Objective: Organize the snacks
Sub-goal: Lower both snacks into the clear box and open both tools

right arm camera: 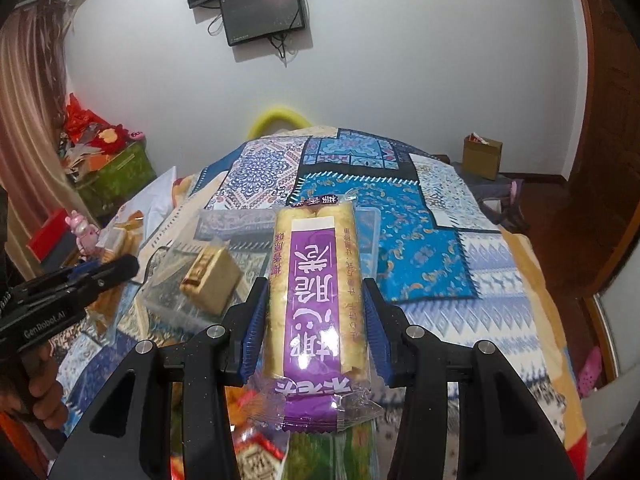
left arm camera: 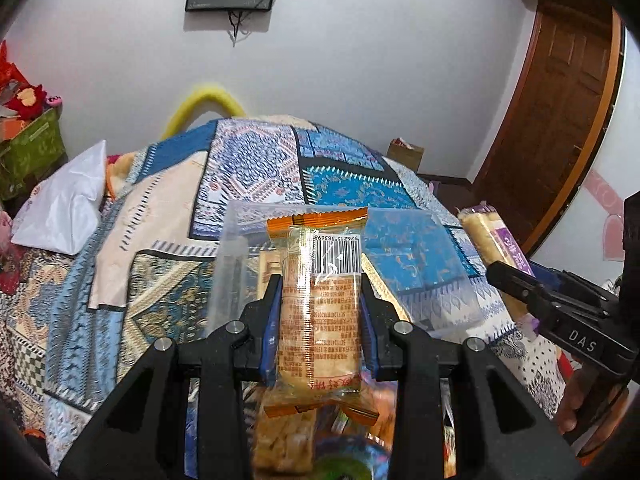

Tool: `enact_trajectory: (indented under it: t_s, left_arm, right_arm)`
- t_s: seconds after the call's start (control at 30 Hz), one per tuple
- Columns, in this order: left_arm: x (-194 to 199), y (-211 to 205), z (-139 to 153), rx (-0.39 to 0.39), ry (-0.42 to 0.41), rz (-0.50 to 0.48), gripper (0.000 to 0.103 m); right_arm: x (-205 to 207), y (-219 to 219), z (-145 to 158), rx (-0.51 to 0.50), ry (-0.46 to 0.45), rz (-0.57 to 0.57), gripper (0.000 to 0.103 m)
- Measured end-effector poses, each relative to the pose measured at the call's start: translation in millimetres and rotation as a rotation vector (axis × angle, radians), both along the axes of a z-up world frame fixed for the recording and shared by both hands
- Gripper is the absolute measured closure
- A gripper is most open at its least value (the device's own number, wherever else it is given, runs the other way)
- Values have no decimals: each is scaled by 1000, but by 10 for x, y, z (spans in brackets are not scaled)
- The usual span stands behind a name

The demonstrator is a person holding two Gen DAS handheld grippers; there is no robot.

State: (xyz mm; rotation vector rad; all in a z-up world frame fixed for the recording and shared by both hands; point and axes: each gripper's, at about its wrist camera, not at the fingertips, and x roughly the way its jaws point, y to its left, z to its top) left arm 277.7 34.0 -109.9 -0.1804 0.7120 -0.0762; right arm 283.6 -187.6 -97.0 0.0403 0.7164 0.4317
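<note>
While clamped, the orange-sealed snack (left arm camera: 318,312) shows its barcode; purple-labelled snack (right arm camera: 316,300) glossy.

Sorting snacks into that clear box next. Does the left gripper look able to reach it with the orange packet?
Probably yes: the left gripper, shut on the orange packet, points at the clear box with nothing between.

A patchwork bedspread (right arm camera: 400,220) below a wall-mounted monitor (right arm camera: 262,10) — wooden door (left arm camera: 552,92) beside.

Left hand-held gripper (left arm camera: 320,312) clamps an orange snack pack (left arm camera: 320,308) above the clear box (left arm camera: 404,248)
</note>
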Motion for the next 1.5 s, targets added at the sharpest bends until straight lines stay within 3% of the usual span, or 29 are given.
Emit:
enact_trajectory:
  t_s: [0.37, 0.83, 1.07, 1.23, 1.5]
  left_arm:
    - [594, -182, -396, 17, 95, 1, 69]
    - [893, -307, -694, 59, 172, 0, 69]
    - [862, -318, -687, 97, 164, 22, 65]
    - [811, -266, -646, 70, 167, 17, 50]
    - [526, -230, -375, 57, 122, -3, 50]
  right_arm:
    - [387, 160, -327, -23, 79, 22, 61]
    - [530, 352, -504, -88, 118, 63, 61]
    - [520, 442, -552, -141, 107, 58, 61]
    - [522, 407, -533, -129, 123, 57, 61]
    - [338, 331, -331, -115, 104, 66, 56]
